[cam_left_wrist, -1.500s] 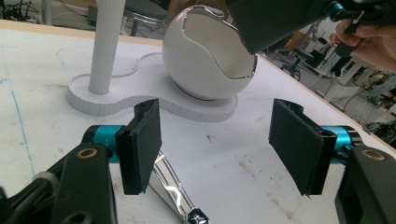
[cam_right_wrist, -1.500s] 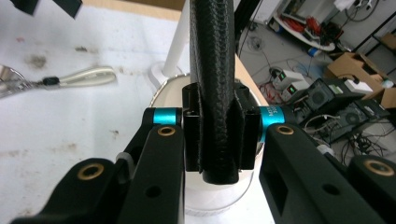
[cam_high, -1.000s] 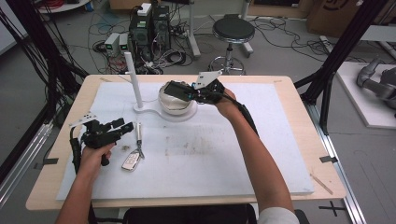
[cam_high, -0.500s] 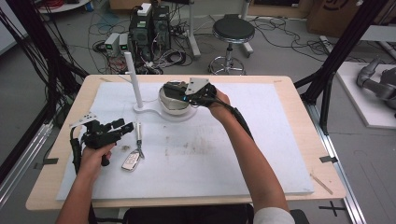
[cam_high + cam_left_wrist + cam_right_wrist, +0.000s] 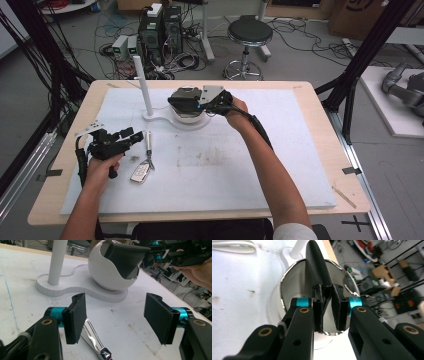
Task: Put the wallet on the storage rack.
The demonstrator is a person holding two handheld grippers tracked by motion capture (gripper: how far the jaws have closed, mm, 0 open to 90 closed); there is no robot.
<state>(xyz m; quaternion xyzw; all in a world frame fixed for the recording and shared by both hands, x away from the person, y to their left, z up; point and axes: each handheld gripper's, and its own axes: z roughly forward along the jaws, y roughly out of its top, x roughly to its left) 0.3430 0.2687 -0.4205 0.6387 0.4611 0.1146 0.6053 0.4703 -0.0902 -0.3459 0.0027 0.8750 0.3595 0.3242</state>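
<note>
Since a second ago my right gripper [image 5: 328, 293] has slid leftward from beside the white bowl [image 5: 105, 275] to right over its mouth. My left gripper [image 5: 115, 312] has not moved.

- Right jaws have just been closing. They are now pressed together on the near edge of the black pad [image 5: 315, 265], which stands on edge between them.
- The pad sits half in the bowl. Its far end is down inside the shiny rim, and its near end sticks out of the mouth towards my hand.
- Left jaws are spread wide with nothing between them. They lie low on the mat, well short of the bowl and pointing at it.
- A key [image 5: 93, 337] lies on the mat just under the left jaws, on the near side of the bowl.
- The white post [image 5: 142, 82] stands beside the bowl on the same flat base.

Step in hand, as I read it: seating the pad in the bowl.

- Keep the pinch firm but only on the edge, so the pad can flex to the curve.
- Push along the pad's own line, down and in, not sideways. The bowl looks light and may rock on its base.
- Keep my jaws off the rim.
- Let go only once the pad rests against the bowl's inner wall.
- The left gripper could steady the bowl if it tips.
</note>
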